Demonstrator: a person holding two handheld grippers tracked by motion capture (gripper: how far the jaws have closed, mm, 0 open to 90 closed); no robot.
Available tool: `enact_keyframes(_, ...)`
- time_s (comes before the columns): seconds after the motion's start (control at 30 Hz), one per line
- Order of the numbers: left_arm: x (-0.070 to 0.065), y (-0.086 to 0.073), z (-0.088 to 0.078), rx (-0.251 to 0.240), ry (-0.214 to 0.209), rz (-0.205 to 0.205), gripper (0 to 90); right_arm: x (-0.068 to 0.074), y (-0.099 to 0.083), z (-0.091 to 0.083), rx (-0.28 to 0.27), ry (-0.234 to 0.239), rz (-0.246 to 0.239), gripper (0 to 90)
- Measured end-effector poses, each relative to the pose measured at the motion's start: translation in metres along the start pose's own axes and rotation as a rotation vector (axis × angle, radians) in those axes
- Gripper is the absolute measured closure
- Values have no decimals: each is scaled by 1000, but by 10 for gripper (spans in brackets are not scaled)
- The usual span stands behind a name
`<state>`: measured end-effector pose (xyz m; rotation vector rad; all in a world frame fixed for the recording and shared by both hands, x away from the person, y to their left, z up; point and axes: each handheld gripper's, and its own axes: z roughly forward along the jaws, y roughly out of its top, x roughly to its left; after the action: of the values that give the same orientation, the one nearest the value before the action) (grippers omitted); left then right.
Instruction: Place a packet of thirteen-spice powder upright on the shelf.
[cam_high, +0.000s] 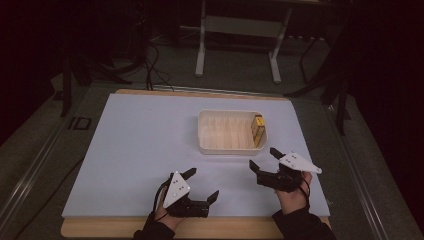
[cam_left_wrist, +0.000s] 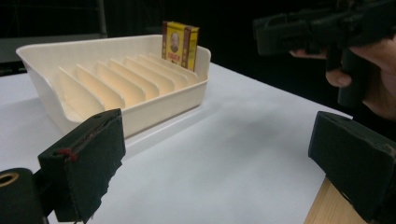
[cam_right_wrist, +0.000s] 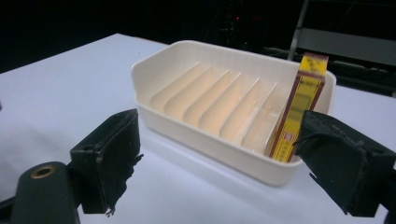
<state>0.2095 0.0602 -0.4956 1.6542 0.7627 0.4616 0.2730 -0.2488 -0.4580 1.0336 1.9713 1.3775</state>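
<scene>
A cream tray (cam_high: 205, 131) with a row of slots is seen on the white table (cam_high: 140, 145), and one yellow box (cam_high: 257, 130) is stood upright in the slot at the tray's right end. The other slots are seen to be bare. The right gripper (cam_high: 264, 159) is held just in front of the tray's near right corner, jaws spread wide and nothing gripped between them. The left gripper (cam_high: 204, 186) is held near the table's front edge, well apart from the tray, also spread open and carrying nothing. Placing the box is judged done; whether it is to be lifted out again cannot be told.
</scene>
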Motion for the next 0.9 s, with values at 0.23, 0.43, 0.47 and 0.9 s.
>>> enact_keyframes(0.23, 0, 0, 2, 2, -10, 15, 48, 7, -4, -20, -42, 2, -30, 138)
enact_keyframes(0.43, 1, 0, 1, 4, -9, 15, 48, 6, -9, -31, -56, 9, -19, 138)
enact_keyframes(0.47, 1, 0, 1, 2, -9, 14, 48, 6, -10, -32, -56, 6, -20, 138)
enact_keyframes(0.9, 1, -1, 1, 4, -16, 9, 48, -2, -24, -47, -25, 22, -89, 138)
